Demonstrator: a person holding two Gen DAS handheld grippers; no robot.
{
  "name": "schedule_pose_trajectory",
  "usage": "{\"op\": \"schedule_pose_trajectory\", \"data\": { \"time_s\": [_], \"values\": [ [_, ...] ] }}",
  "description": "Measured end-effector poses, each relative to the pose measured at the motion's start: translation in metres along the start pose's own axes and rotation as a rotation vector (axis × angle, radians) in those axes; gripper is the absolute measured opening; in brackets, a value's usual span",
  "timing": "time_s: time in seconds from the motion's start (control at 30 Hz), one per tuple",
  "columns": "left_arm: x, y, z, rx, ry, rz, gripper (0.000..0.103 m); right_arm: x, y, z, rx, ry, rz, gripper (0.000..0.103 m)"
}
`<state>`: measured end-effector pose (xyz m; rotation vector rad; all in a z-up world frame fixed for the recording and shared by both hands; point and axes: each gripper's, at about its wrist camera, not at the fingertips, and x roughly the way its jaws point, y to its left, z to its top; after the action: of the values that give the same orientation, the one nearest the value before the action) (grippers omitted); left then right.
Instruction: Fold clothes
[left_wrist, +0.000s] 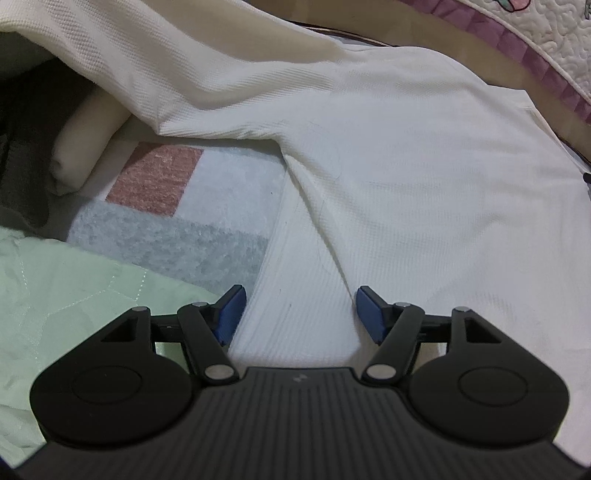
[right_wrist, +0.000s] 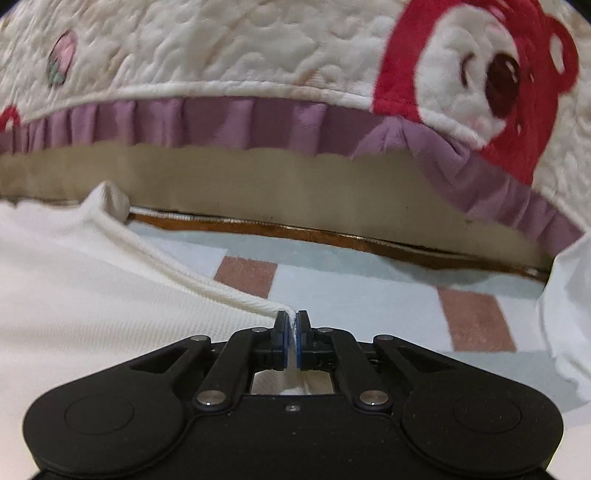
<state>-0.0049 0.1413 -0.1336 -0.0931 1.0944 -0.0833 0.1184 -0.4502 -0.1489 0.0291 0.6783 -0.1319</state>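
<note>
White waffle-knit top (left_wrist: 424, 177) spread flat on a checked blanket (left_wrist: 162, 218), collar side toward a quilted cover with a purple frill (right_wrist: 258, 122), one sleeve (left_wrist: 229, 96) trailing off toward a rolled cream cloth (left_wrist: 85, 144) on the far side from the frill. Soft, light, limp by the look of it; no stiffness to carry a fold, so likely to sag and drag wherever unsupported. Ribbed texture probably gives the pads decent purchase; little risk of slipping, none of breakage. Main risk judged to be bunching or picking up only the upper layer.

Right hand-held gripper (right_wrist: 294, 328) pressed together on the top's edge, near the frill, a thin ridge of white fabric pinched between the blue pads (right_wrist: 282, 332) and more of it showing behind them. Grip sits right on the hem line, a sound spot: seamed edges are thicker and hold better than open cloth.

Left hand-held gripper (left_wrist: 299, 314) spread about halfway, blue fingertips (left_wrist: 231, 314) straddling a flat strip of the same white cloth at the end of the top farthest from the frill, just beside a green quilted cover (left_wrist: 74, 295). Pads not yet pressing on anything. Best taken likewise at an edge or corner, both layers together, matching the right side so the panel lifts evenly rather than twisting.
</note>
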Motion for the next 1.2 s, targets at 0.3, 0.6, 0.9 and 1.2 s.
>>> {"op": "schedule_pose_trajectory", "data": {
  "time_s": [0.3, 0.6, 0.9, 1.2],
  "values": [
    [-0.033, 0.01, -0.01, 0.059, -0.112, 0.108, 0.002, -0.002, 0.0, -0.002, -0.053, -0.007, -0.032, 0.003],
    [-0.015, 0.037, -0.013, -0.088, -0.073, 0.137, 0.029, -0.035, 0.009, 0.007, 0.008, 0.008, -0.056, 0.023],
    [-0.042, 0.047, -0.015, -0.179, -0.203, 0.149, 0.041, -0.131, 0.08, 0.014, 0.197, -0.034, 0.463, 0.05],
    [-0.109, 0.119, -0.001, -0.468, -0.541, 0.143, 0.042, -0.194, 0.197, 0.027, 0.15, 0.097, 0.949, 0.071]
  ]
}}
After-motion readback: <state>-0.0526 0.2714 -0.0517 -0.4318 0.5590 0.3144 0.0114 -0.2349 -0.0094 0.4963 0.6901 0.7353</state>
